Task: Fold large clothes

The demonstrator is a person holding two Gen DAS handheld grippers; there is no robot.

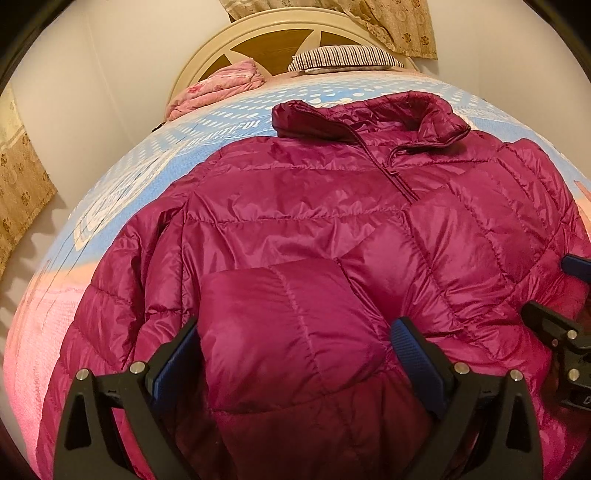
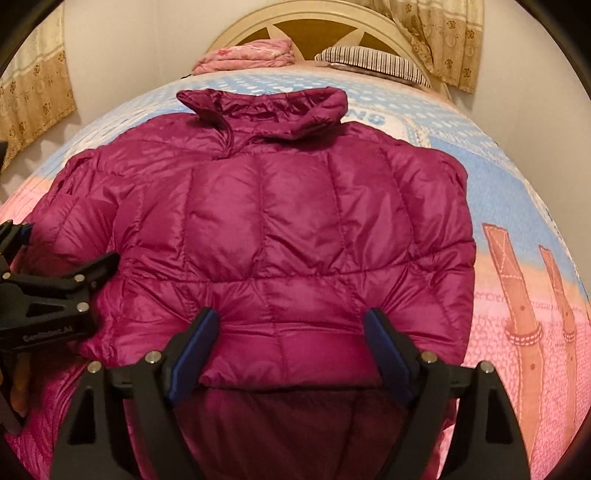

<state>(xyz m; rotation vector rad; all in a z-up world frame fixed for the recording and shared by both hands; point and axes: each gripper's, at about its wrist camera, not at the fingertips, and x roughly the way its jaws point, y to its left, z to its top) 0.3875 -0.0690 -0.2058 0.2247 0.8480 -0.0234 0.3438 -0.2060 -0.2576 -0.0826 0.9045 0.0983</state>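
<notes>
One magenta quilted jacket (image 2: 280, 221) lies flat on the bed (image 2: 517, 192), its collar (image 2: 266, 107) toward the headboard (image 2: 314, 26) and its hem toward both grippers, so its long axis runs straight away from them. A sleeve (image 1: 291, 332) is folded in across the body on each side.

The right gripper (image 2: 291, 343) stands directly over the folded sleeve end near the hem; its jaws are spread wide, with the puffy fabric between them, and the blue pads seem to rest beside it without squeezing. The left gripper (image 1: 295, 350) is likewise spread around the other sleeve end, apparently released.

Both grippers are equally near the hem, so the fold toward the collar probably starts there.

Count: one jacket, two grippers, one striped pillow (image 2: 369, 61), one pink bundle (image 2: 251, 53).
</notes>
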